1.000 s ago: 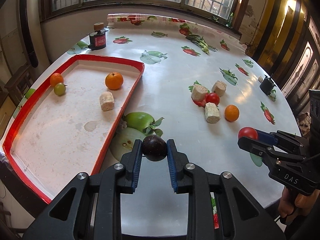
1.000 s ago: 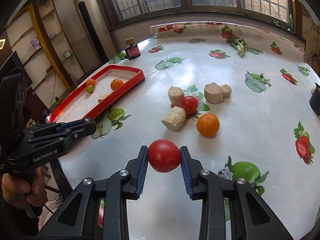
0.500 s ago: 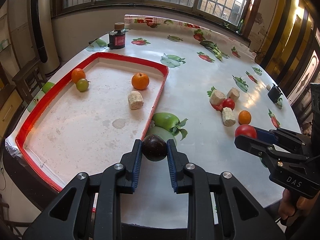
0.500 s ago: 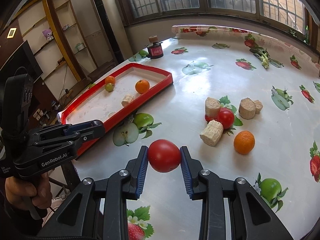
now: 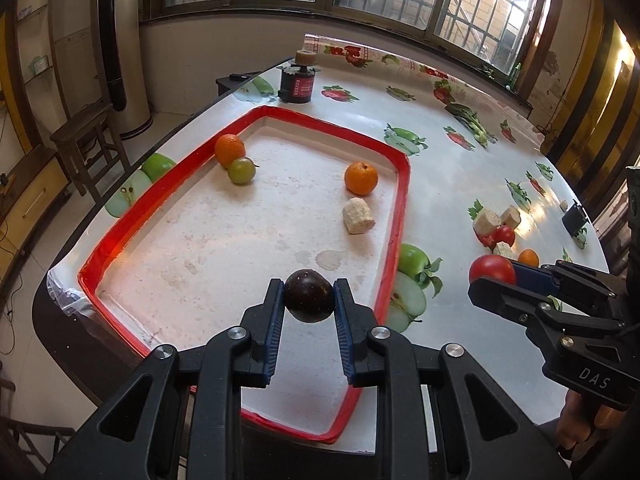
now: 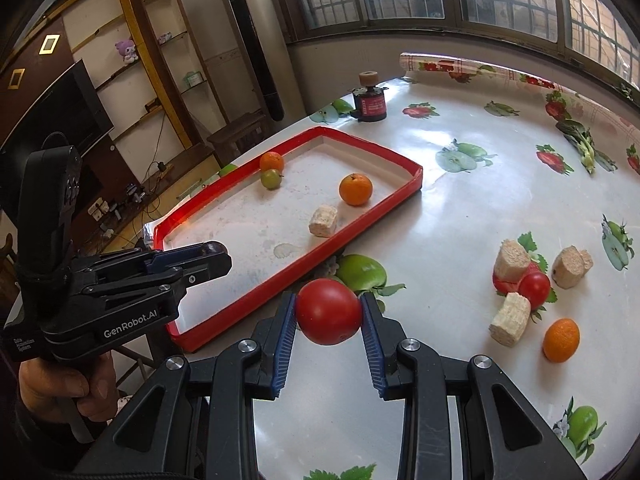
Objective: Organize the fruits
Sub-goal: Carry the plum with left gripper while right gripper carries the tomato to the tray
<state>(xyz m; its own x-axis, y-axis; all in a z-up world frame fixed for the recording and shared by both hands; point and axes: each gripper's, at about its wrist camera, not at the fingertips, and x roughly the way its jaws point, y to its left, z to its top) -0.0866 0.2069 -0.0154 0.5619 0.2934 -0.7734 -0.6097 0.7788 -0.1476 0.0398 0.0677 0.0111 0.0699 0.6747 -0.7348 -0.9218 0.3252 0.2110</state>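
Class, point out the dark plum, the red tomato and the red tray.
dark plum (image 5: 309, 295), left wrist view, its front face.
red tomato (image 6: 328, 311), right wrist view, its middle.
red tray (image 5: 402, 208), left wrist view, its right rim.

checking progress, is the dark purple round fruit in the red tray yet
Not yet: the dark purple round fruit is clamped in the left claw, over the red-rimmed tray.

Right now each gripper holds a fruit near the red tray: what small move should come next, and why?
Probably lower the left gripper and release its dark plum onto the bare floor of the red tray. The plum already hangs over the tray's near end, clear of the oranges and green fruit farther in, while the right gripper with its red tomato is outside the rim.
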